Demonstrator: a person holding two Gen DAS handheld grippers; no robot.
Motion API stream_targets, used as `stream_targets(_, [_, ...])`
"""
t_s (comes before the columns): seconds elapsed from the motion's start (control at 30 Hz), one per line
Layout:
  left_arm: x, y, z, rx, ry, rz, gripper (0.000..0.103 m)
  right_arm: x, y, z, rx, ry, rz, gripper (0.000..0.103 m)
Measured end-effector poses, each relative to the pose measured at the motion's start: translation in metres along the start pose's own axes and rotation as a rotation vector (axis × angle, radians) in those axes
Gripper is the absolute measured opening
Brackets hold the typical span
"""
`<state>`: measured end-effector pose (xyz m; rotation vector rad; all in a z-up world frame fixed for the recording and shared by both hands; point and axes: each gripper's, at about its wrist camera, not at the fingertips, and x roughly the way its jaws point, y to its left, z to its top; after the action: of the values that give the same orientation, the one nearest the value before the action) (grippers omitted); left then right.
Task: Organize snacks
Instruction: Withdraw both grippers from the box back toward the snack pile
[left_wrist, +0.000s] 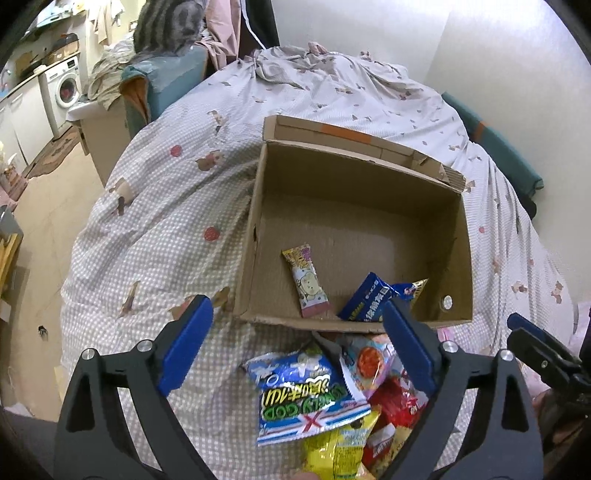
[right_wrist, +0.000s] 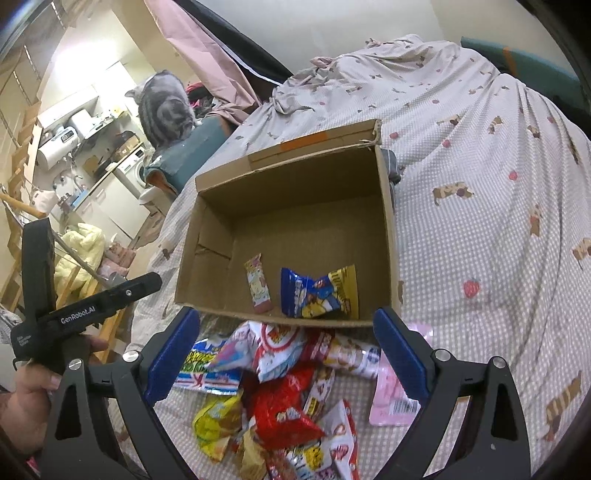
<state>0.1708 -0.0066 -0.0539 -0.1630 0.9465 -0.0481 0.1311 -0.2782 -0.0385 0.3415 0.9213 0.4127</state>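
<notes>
1. A cardboard box (left_wrist: 354, 206) sat open on a bed covered with a checked quilt (left_wrist: 155, 229) printed with small dogs and strawberries.
2. Inside the box, near its front wall, lay a pink snack bar (left_wrist: 306, 282) and, just beside it to the right, a blue snack packet (left_wrist: 373, 297) with a yellow corner.
3. In front of the box, on the quilt, a loose pile of snacks (right_wrist: 291, 398) was heaped up, among them a blue-and-white bag (left_wrist: 303, 391), a yellow bag (left_wrist: 340, 454), a red bag (right_wrist: 284, 406) and a pink flat packet (right_wrist: 393, 391) at the right edge of the pile.
4. The left gripper (left_wrist: 297, 347) hung over the pile, pointing down toward the box front; its jaws were spread wide with nothing grasped between them.
5. The right gripper (right_wrist: 286, 354) hung likewise over the pile, its jaws released and wide apart, no packet pressed by the blue pads (right_wrist: 173, 354).
6. In the right wrist view, a hand (right_wrist: 26, 402) held the handle of the left gripper at the left edge.
7. A grey striped cat (right_wrist: 166, 107) sat on a cushion beyond the bed.
</notes>
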Motion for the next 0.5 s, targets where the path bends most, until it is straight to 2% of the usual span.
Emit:
stream_targets(0.17, [-0.009,-0.002,-0.011,0.044,-0.001,0.020,0.091,-0.009,0.000,-0.009,0.016,0.000,-0.011,0.097])
stream_targets(0.5, [-0.016,0.003,-0.032,0.037,0.037,0.032,0.091,-0.018,0.000,-0.027,0.042,0.018,-0.032,0.097])
